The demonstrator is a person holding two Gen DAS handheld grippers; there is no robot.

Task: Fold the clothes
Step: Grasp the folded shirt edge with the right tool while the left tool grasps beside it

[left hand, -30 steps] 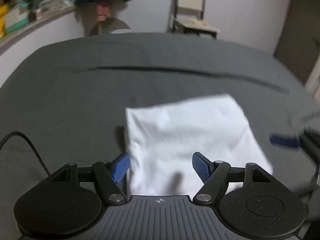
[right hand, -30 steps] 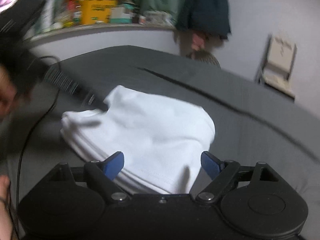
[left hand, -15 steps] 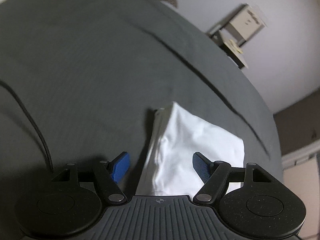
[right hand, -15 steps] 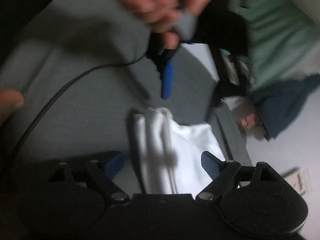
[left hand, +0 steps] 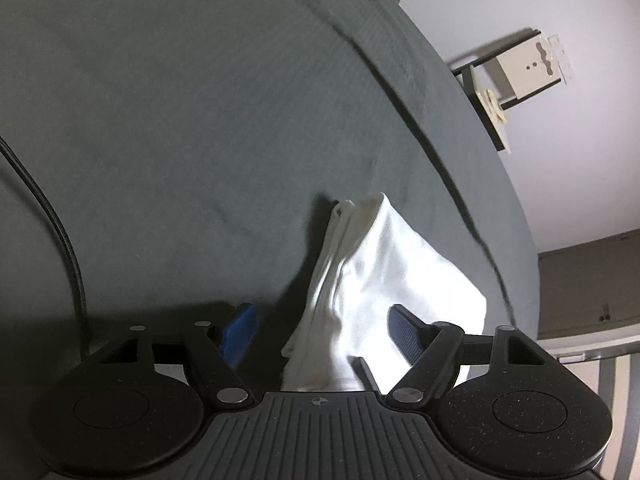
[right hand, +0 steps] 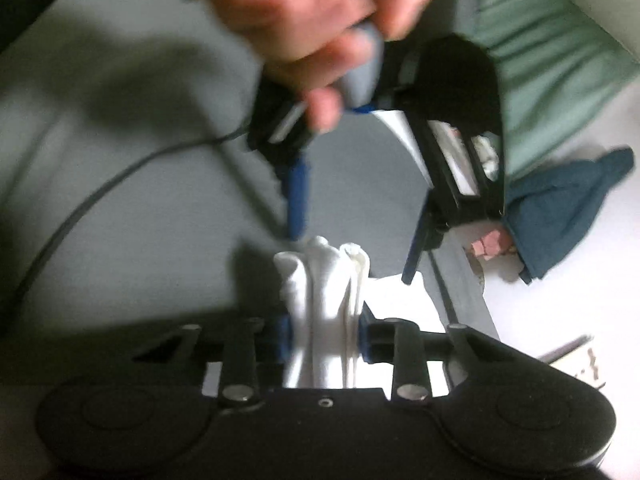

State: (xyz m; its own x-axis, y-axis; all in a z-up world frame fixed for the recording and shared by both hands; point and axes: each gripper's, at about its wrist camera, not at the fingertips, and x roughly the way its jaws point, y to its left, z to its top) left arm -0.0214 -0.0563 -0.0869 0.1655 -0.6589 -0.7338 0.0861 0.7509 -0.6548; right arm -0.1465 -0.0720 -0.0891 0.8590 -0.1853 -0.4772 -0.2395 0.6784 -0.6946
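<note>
My right gripper [right hand: 324, 332]: jaws clamped on folded white cloth garment [left hand: 384, 276] (layered edge bunched) | my left gripper [left hand: 322, 330]: jaws apart, straddling it | grey bed cover [left hand: 192, 120] beneath

The right wrist view is smeared by motion blur: the hand [right hand: 320, 32] at the top is cut off by the edge. The near end of the folded white cloth [left hand: 384, 280] is hidden behind the left gripper [left hand: 322, 330] body. A black cable [left hand: 60, 236] leaves the left edge.
</note>
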